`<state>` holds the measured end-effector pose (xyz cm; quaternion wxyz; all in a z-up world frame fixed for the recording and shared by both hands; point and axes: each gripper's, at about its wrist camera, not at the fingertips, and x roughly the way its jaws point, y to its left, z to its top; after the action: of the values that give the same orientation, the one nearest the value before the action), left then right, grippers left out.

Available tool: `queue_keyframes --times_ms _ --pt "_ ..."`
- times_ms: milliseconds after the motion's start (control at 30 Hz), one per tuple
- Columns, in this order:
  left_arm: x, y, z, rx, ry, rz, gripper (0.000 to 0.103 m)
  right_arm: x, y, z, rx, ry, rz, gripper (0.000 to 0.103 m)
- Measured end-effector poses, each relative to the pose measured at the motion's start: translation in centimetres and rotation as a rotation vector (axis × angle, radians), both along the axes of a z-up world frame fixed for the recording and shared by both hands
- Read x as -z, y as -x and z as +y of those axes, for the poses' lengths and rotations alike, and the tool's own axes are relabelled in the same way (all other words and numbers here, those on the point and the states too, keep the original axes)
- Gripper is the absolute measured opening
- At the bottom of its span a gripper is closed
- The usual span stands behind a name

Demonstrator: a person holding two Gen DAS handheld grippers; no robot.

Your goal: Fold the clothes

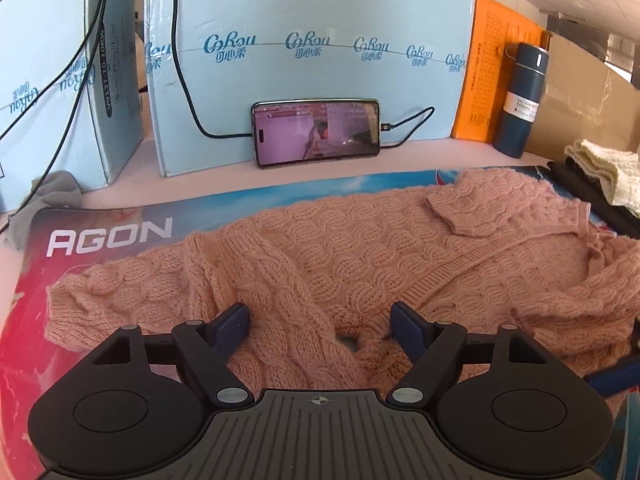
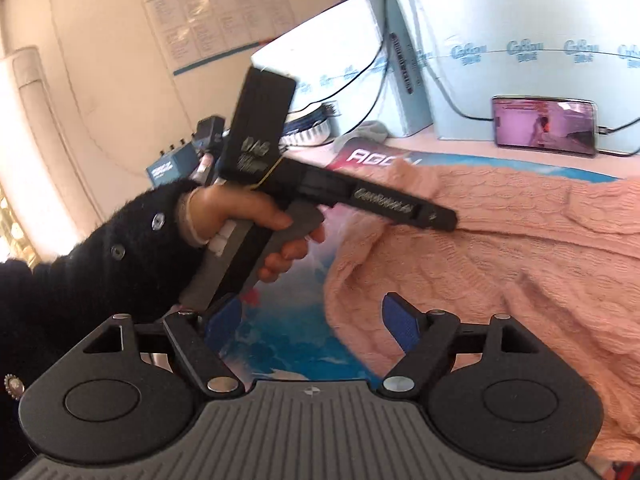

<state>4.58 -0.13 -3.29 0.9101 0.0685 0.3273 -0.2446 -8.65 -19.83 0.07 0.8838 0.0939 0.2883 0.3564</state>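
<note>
Pale blue "CoRou" cardboard boxes (image 1: pixel 304 60) behind, "AGON" printed mat (image 1: pixel 108 236) underneath, pink cable-knit sweater (image 1: pixel 360 248) lay between the left gripper (image 1: pixel 320 318)'s spread, empty fingers, right gripper (image 2: pixel 312 314) fingers likewise released beside its edge.

Phone (image 1: pixel 316 133), blue flask (image 1: pixel 520 100), AGON mat (image 1: pixel 108 236)

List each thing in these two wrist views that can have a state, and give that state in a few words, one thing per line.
Pink sweater: spread on the mat, rumpled, not yet folded.
Left gripper: jaws open, above the sweater.
Right gripper: jaws open, holding nothing.
Phone: screen lit, cable plugged in, leaning on the blue box.
Flask: upright, lid on.
Cream cloth: folded, on dark clothes.
</note>
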Motion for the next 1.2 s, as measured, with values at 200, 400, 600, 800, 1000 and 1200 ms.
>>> queue_keyframes --times_ms 200,400,600,800,1000,1200 --pt "-1.1 2.3 1.1 0.006 0.015 -0.131 0.006 1.3 -2.1 -6.5 0.246 -0.179 0.089 0.076" --pt "-2.8 7.0 5.8 -0.167 0.165 -0.265 0.006 3.2 -3.4 -8.4 0.282 -0.287 0.165 0.076" --pt "-1.4 11.3 11.6 -0.422 0.316 -0.212 0.006 3.2 -2.8 -8.9 0.287 -0.32 0.164 0.076" --pt "0.3 12.3 13.9 -0.56 0.284 -0.111 0.021 2.3 -2.3 -9.4 0.308 -0.315 0.129 0.076" --pt "-1.1 11.9 17.3 -0.737 0.245 -0.242 0.076 1.2 -1.9 -10.1 0.34 -0.306 0.089 0.079" --pt "-3.7 7.3 16.2 -0.517 0.224 -0.261 0.087 -1.6 -3.5 -14.0 0.564 -0.237 0.033 0.084"
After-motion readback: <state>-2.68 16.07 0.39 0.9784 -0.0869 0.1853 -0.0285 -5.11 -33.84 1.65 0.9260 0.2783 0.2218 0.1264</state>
